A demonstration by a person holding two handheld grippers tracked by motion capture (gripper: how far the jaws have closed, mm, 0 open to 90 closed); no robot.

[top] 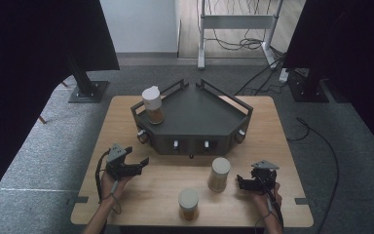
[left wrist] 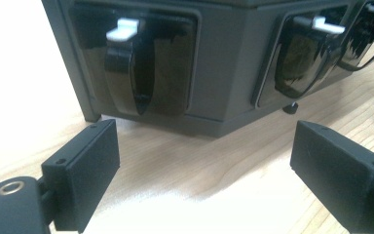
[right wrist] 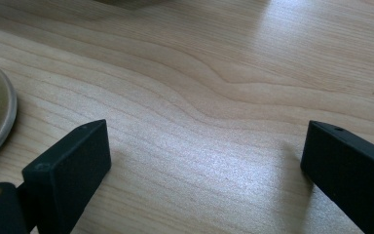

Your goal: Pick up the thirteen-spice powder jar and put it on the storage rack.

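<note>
White-lidded amber jars stand three ways: one (top: 152, 105) on the dark angular metal rack (top: 195, 114) at ten o'clock, two (top: 188, 204) (top: 219, 173) on the pale wooden table (top: 126, 195) near six. Left gripper (top: 139, 163) and right gripper (top: 241, 181), jaws apart, hold nothing. A careless sweep of the right gripper at three o'clock could topple the nearest jar.

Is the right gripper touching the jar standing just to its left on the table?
Apart. In the high view, bare wood shows between the right gripper and the jar; the jaws stand open around nothing.
</note>
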